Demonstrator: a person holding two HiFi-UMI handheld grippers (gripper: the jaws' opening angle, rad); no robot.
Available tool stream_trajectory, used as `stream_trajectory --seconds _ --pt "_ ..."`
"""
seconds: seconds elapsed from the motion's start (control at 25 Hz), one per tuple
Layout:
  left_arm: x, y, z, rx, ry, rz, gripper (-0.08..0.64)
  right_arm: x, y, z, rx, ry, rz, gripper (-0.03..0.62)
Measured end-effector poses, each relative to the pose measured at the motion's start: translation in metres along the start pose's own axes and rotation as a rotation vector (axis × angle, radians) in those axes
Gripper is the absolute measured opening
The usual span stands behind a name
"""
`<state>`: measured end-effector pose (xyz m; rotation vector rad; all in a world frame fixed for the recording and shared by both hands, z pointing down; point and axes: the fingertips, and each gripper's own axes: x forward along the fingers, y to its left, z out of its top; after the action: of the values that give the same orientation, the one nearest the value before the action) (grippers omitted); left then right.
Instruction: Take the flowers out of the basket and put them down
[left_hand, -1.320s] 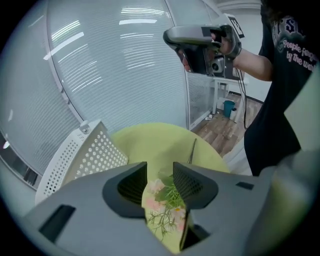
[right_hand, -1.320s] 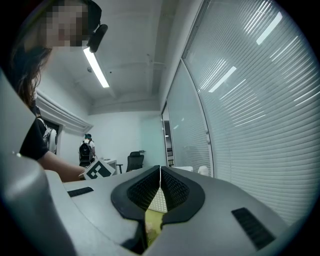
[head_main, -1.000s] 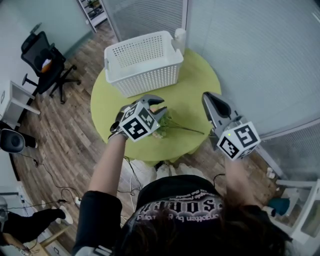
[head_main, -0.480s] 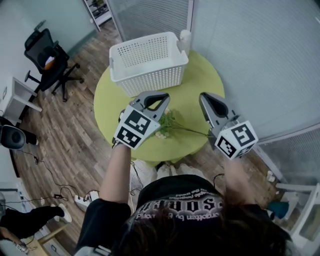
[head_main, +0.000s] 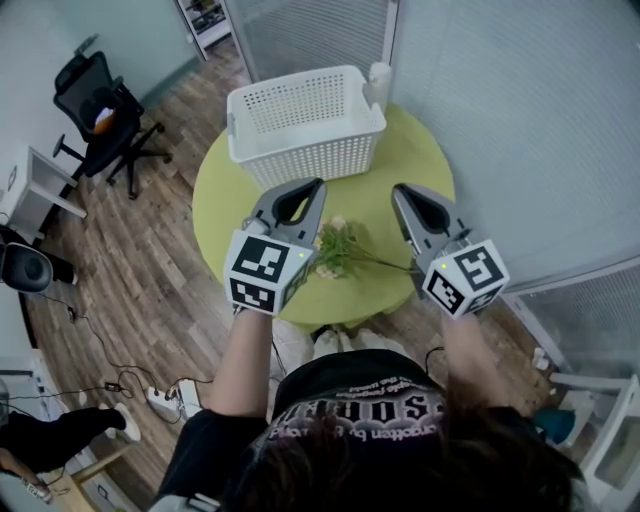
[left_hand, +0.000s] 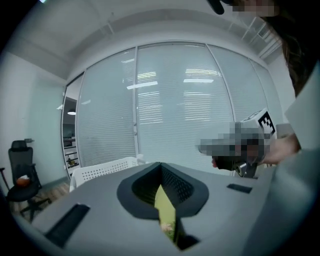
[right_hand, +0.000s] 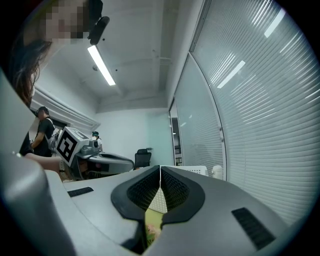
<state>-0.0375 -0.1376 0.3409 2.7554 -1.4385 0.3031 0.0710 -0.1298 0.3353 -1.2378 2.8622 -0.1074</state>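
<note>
Green-stemmed flowers (head_main: 340, 252) are found on the table (head_main: 225, 190), outside the basket (head_main: 310, 160), laid crosswise. The left gripper (head_main: 317, 186) and right gripper (head_main: 397, 190) are held closed and empty above them. Their heads are placed nearer the left.

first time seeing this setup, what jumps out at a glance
A round lime-green table fills the middle of the head view, with a white perforated basket at its far edge. A small bunch of flowers lies on the table between the left hand-held gripper and the right hand-held gripper, both shut and empty.
</note>
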Motion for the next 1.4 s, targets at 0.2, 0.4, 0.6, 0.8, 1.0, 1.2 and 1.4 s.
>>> stream_trajectory --seconds 0.2,0.4,0.6,0.8,1.0,1.2,1.4 --pt "-0.013 0.012 0.006 -0.085 -0.037 0.072 0.003 0.008 0.002 0.0 -0.001 0.003 0.005 0.029" --pt "-0.031 0.021 0.011 -0.086 -0.081 0.139 0.003 0.013 0.002 -0.002 0.005 0.025 -0.01 0.029" --pt "-0.047 0.031 0.006 -0.148 -0.11 0.212 0.002 0.015 0.002 0.0 -0.003 0.015 -0.025 0.028" --pt "-0.048 0.027 -0.009 -0.139 -0.078 0.224 0.002 0.018 0.001 -0.002 -0.018 0.019 -0.04 0.028" --pt "-0.048 0.025 -0.011 -0.139 -0.069 0.23 0.002 0.018 0.0 -0.001 -0.037 0.024 -0.049 0.028" --pt "-0.05 0.031 -0.011 -0.142 -0.059 0.254 0.002 0.017 -0.006 0.004 -0.055 0.002 -0.088 0.026" --pt "-0.051 0.035 -0.01 -0.146 -0.059 0.264 0.002 0.017 -0.011 0.009 -0.064 -0.01 -0.1 0.026"
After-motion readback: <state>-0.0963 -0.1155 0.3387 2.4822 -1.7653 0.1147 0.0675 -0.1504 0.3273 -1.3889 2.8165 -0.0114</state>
